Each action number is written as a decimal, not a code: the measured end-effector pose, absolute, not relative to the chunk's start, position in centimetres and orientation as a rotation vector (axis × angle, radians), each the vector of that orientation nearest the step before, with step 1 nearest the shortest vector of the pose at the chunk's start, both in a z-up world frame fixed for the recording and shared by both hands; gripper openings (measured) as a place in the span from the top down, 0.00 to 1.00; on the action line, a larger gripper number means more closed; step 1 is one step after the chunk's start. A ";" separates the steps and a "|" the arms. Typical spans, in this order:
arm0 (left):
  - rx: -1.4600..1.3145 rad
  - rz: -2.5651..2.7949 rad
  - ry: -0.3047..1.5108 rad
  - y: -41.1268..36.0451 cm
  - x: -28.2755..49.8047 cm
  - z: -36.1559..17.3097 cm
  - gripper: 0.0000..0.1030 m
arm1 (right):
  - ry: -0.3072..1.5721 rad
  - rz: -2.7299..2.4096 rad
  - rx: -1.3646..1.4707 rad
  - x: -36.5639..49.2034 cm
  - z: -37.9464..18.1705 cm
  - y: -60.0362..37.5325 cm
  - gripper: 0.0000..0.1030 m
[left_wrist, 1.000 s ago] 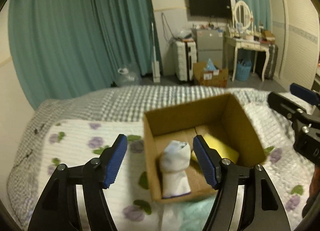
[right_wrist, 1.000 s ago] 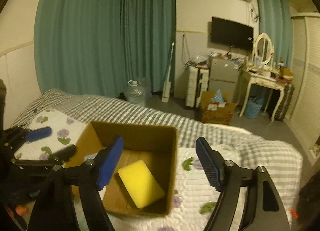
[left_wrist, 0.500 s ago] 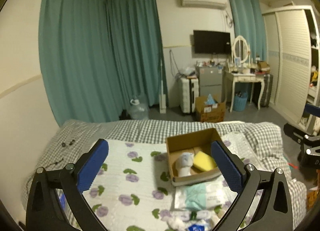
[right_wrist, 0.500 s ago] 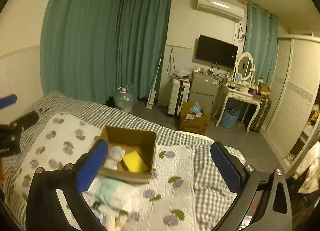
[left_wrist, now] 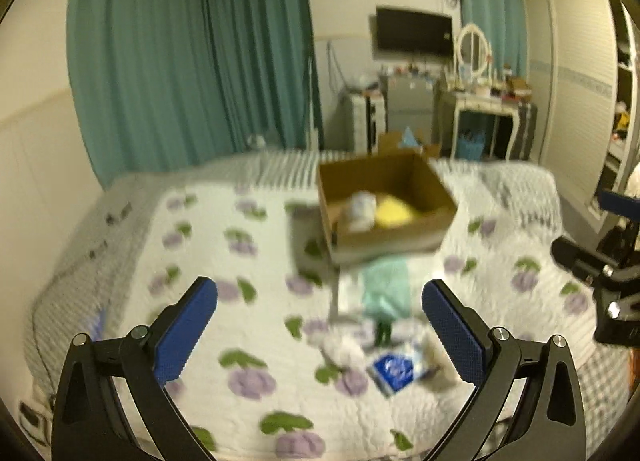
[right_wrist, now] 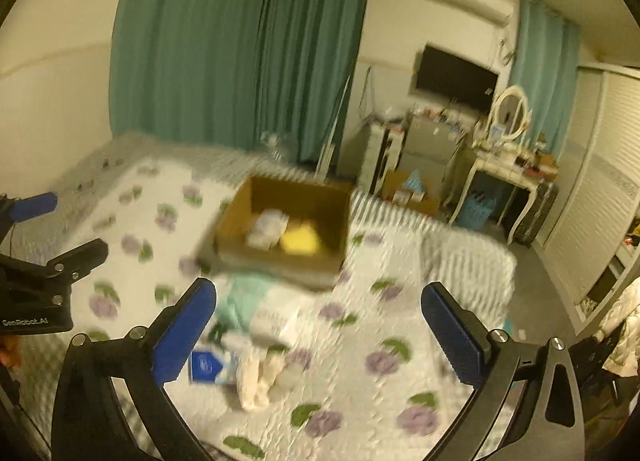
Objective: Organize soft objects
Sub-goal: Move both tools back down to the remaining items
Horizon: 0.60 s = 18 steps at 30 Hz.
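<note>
Both frames are smeared by motion, so small detail is uncertain. The left gripper (left_wrist: 319, 325) and the right gripper (right_wrist: 319, 325) both hang above the bed with jaws spread wide and nothing between them. On the white quilt printed with purple flowers (left_wrist: 256, 261) sits an open brown cardboard box (left_wrist: 386, 205), and inside it lie a white rolled cloth bundle (left_wrist: 362, 210) on the left and a yellow sponge block (left_wrist: 394, 212) touching it on the right. The loose pieces not yet boxed lie just in front of the box: a flat plastic pack with a mint-green panel (left_wrist: 384, 289), a small blue-and-white packet (right_wrist: 210, 365) and some pale rolled socks (right_wrist: 256, 375) (too blurred to count). These should all be light and yielding; the socks will squash, so a pinch across the middle of the roll seems safest. The plastic pack looks slick and floppy, and is probably best taken by a short edge, since a hold on its flat face may slide.
</note>
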<state>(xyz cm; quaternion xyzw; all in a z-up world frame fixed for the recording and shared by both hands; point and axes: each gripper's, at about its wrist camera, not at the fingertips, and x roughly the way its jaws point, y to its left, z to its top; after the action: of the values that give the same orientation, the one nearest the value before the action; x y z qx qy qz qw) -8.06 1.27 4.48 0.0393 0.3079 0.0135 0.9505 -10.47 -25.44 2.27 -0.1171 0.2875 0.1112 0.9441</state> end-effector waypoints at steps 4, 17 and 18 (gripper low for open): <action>0.071 0.044 0.713 1.3 -7.0 -0.5 0.00 | 0.700 0.253 -0.250 -8.4 -4.1 -24.5 0.00; 0.101 0.037 0.816 0.9 -5.1 -6.1 0.00 | 0.952 0.329 -0.235 -3.8 -14.5 -23.3 0.12; 0.095 0.038 0.820 0.9 -5.0 -6.2 0.00 | 0.954 0.340 -0.235 -3.6 -14.6 -23.1 0.13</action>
<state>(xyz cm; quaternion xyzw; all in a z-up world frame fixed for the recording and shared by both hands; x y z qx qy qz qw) -4.97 0.93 -6.20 0.0460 0.3985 0.0185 0.9158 -3.60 -23.13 -14.57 -0.1124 0.4557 0.1626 0.8679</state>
